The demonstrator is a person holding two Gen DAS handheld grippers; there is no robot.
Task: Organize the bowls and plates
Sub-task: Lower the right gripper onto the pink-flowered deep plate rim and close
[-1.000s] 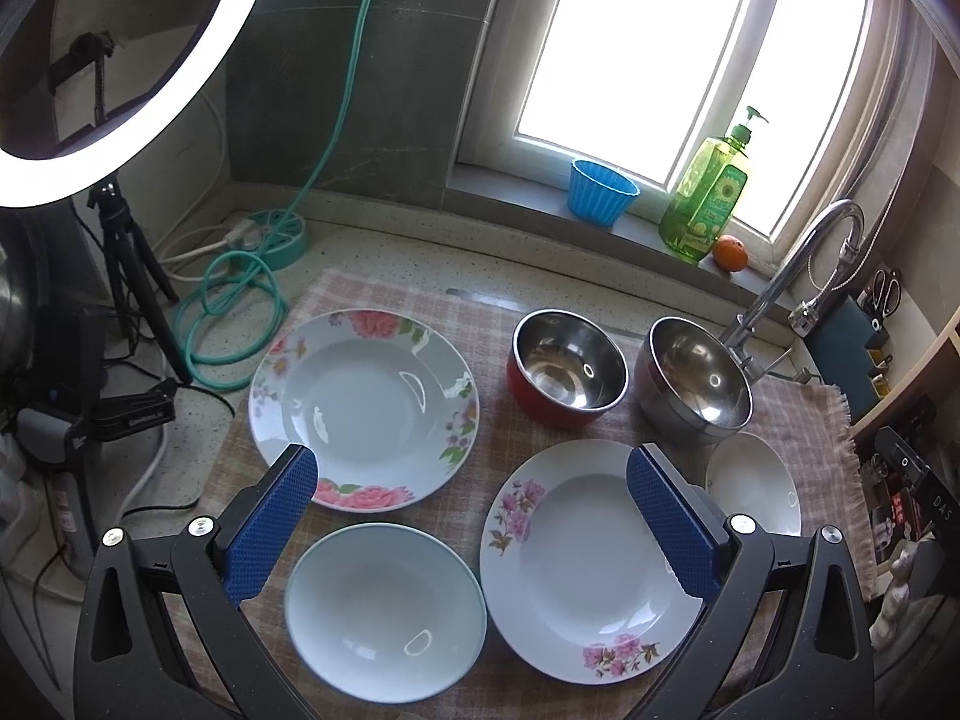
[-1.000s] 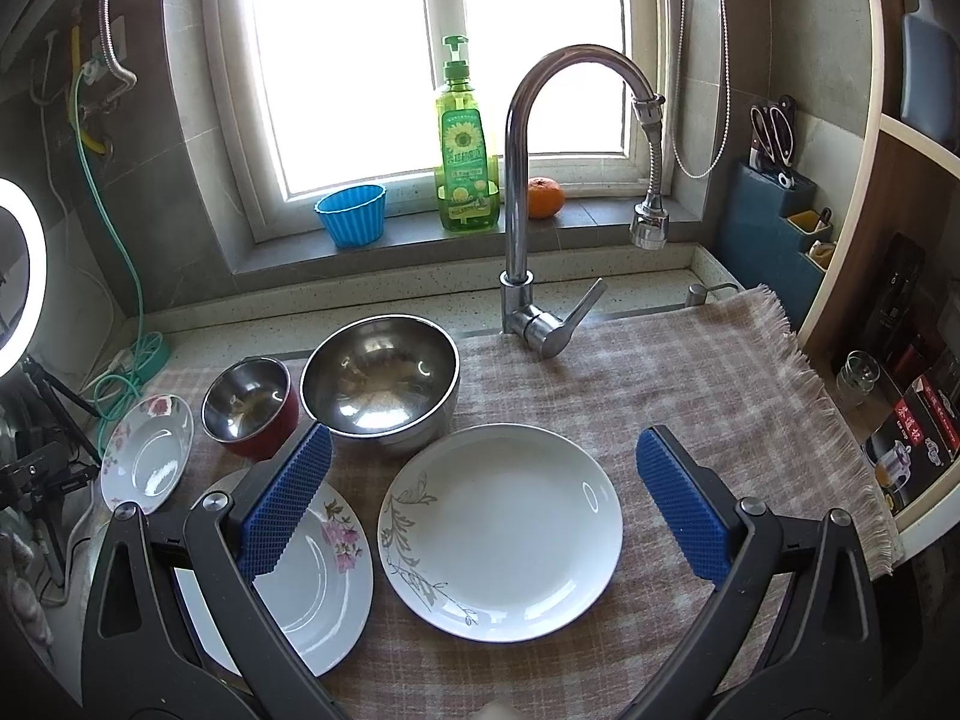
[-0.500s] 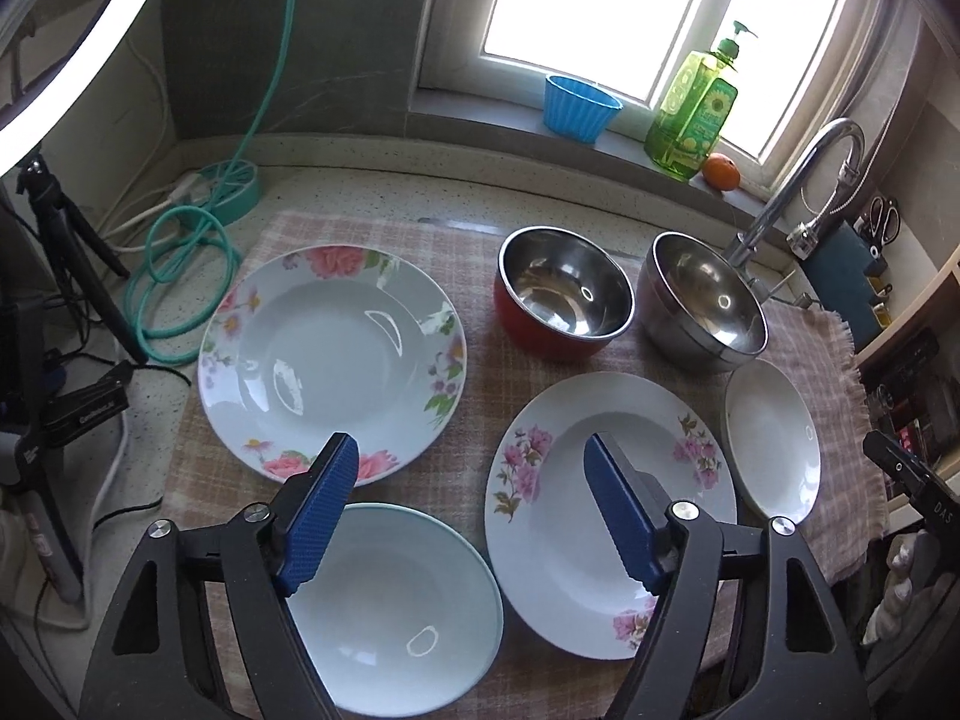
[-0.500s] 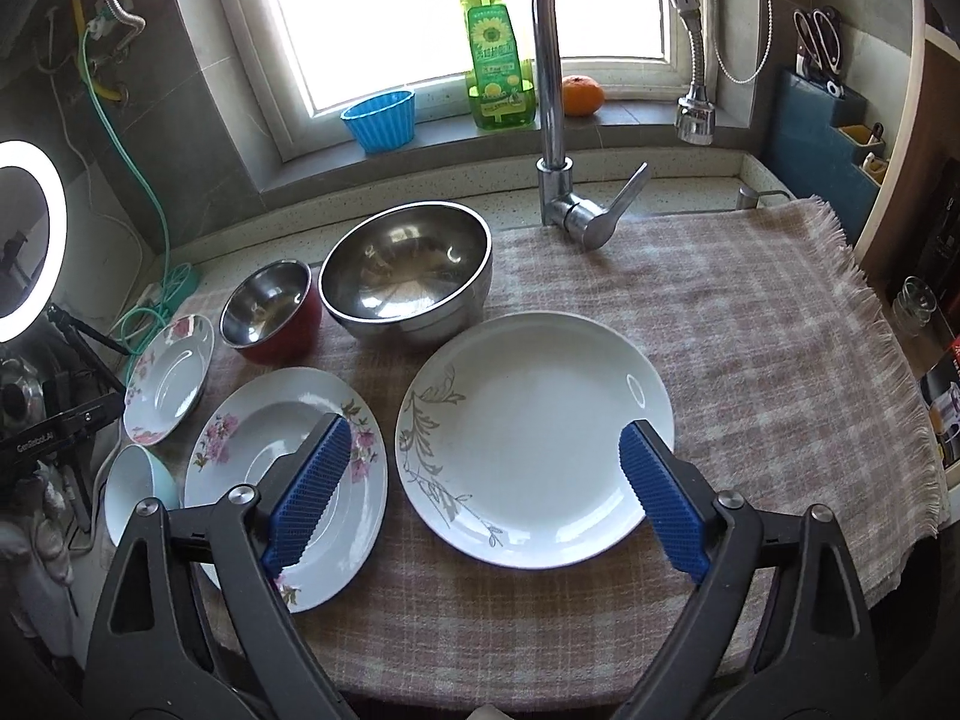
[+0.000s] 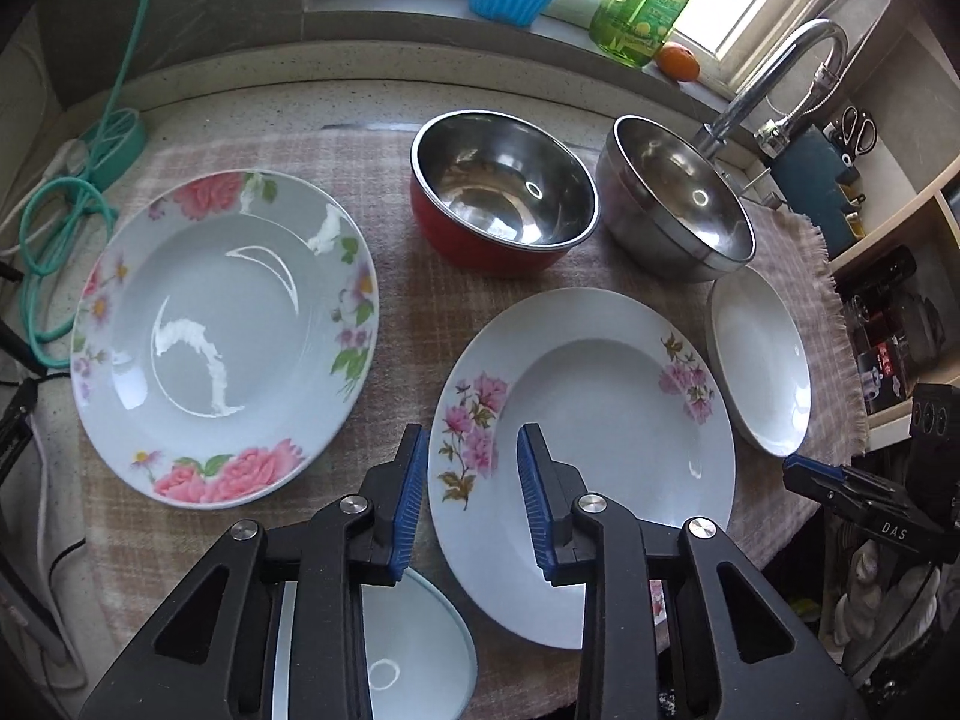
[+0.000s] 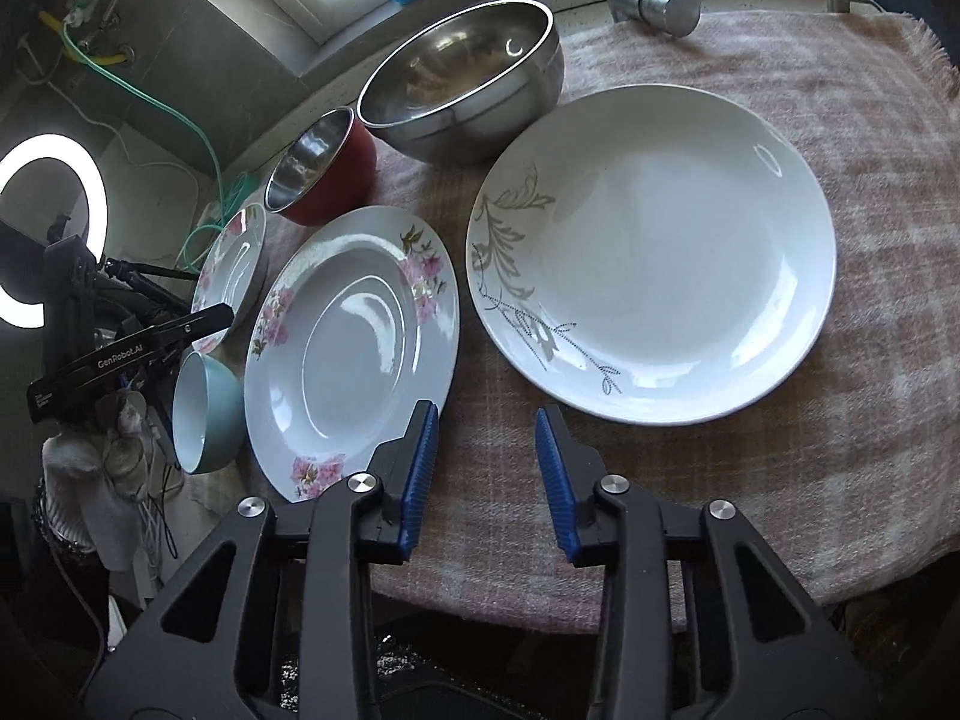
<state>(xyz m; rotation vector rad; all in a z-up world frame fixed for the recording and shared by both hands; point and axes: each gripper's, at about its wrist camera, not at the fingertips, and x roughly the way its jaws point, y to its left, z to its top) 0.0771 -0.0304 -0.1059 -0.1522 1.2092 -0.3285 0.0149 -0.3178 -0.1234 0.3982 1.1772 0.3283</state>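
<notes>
Below the left gripper (image 5: 474, 480), whose jaws have just been closing with nothing pressed between them, the pale blue bowl (image 5: 414, 654) is half hidden. Right gripper (image 6: 486, 450) also narrows, empty, above the checked cloth (image 6: 870, 360) beside the pink-flower plate (image 6: 354, 348).

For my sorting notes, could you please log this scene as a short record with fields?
surface: checked cloth by the faucet
plates: rose plate; pink-flower plate; grey-leaf plate
bowls: red bowl; steel bowl; blue bowl
stacking: none, every dish lies apart
left gripper: fingers have just been closing, nothing gripped, over the pink-flower plate's near rim
right gripper: fingers have just been closing, nothing between them, over bare cloth
</notes>
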